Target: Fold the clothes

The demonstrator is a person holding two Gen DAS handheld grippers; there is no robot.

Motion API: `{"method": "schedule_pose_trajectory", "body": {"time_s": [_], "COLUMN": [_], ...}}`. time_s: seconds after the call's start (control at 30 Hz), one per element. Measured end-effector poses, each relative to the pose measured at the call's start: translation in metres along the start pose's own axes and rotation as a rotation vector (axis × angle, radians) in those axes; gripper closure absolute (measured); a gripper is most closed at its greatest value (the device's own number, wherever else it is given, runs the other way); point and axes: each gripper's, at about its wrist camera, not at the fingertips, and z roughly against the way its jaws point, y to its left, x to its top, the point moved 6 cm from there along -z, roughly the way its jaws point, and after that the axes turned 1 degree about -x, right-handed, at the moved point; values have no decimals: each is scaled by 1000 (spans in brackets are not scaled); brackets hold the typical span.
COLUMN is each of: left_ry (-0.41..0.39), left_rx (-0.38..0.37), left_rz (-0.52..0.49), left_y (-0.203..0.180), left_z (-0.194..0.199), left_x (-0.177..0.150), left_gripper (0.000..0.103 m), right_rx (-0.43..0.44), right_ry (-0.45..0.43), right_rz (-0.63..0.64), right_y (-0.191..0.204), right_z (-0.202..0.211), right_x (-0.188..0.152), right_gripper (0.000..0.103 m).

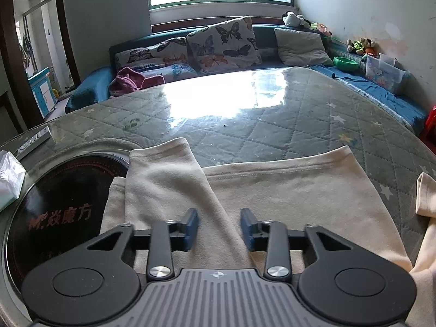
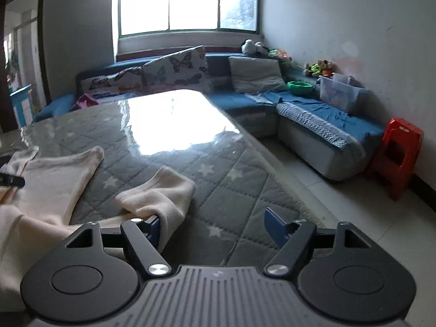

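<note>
black disc — red "炎魔方", cream garment

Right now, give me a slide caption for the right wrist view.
Open right gripper beside the cream garment's sleeve on the quilted table.

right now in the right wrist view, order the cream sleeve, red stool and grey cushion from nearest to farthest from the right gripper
1. cream sleeve: lying on the table right at the right gripper's left jaw.
2. red stool: on the floor off to the right, by the wall.
3. grey cushion: far back on the sofa under the window.
</note>
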Motion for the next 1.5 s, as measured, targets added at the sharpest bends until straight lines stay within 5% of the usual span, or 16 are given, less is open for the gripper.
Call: {"method": "schedule_pose_trajectory", "body": {"time_s": [0.33, 0.83, 1.0, 1.3, 1.5], "left_ry": [-6, -170, -192, -138, -56], "left_rx": [-3, 8, 53, 153, 199], "left_rz": [51, 239, 309, 419, 459], "left_y": [13, 73, 105, 151, 169], "left_z": [3, 81, 109, 149, 153], "left_x": [1, 3, -14, -79, -118], "left_gripper": [98, 100, 100, 100, 100], "right_rx": [38, -51, -106, -278, -174], "right_ry": [-45, -62, -114, -96, -99], "right_rz": [133, 194, 284, 174, 162], "right_y": [30, 32, 37, -4, 0], "right_z": [5, -10, -4, 1, 9], "right_x": [10, 21, 27, 24, 19], "right_gripper": [26, 23, 21, 17, 17]}}
